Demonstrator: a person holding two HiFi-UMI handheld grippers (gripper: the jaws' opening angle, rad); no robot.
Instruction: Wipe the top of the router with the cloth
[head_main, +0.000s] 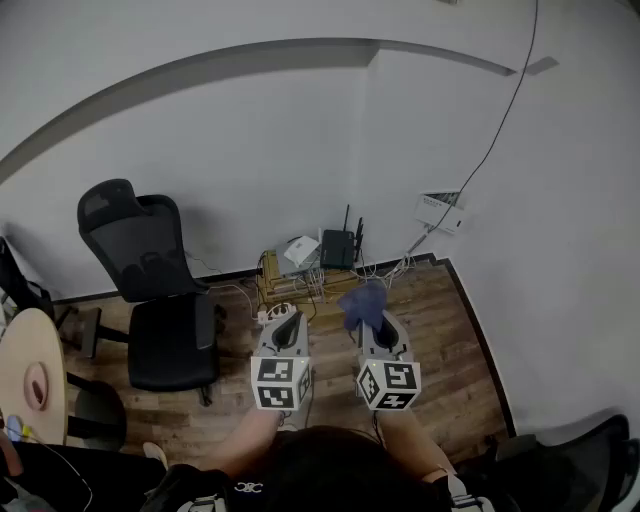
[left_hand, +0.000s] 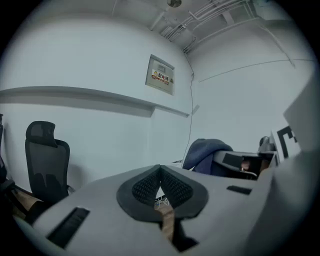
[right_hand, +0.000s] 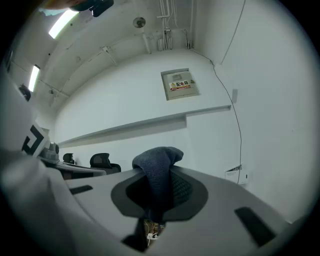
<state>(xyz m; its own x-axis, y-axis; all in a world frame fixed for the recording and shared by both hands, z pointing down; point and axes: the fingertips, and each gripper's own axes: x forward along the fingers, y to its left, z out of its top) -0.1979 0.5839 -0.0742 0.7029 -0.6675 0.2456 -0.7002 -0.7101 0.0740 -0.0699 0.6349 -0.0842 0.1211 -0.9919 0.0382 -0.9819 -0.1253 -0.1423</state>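
The router (head_main: 338, 248) stands at the right end of a low wooden stand (head_main: 268, 283), among loose cables (head_main: 395, 270) and well ahead of both grippers. The right gripper (right_hand: 159, 186) is clenched on the cloth (right_hand: 157, 162); the left gripper (left_hand: 160, 174) is pressed closed on nothing. A careless sweep could snag the upright antennas (head_main: 347, 218) or drag the cables. Only the head view shows the router, and only the gripper views show the jaws.

Cool, even indoor light; ceiling lamp (right_hand: 61, 23) glares (right gripper view); all 3 views fisheye-bent
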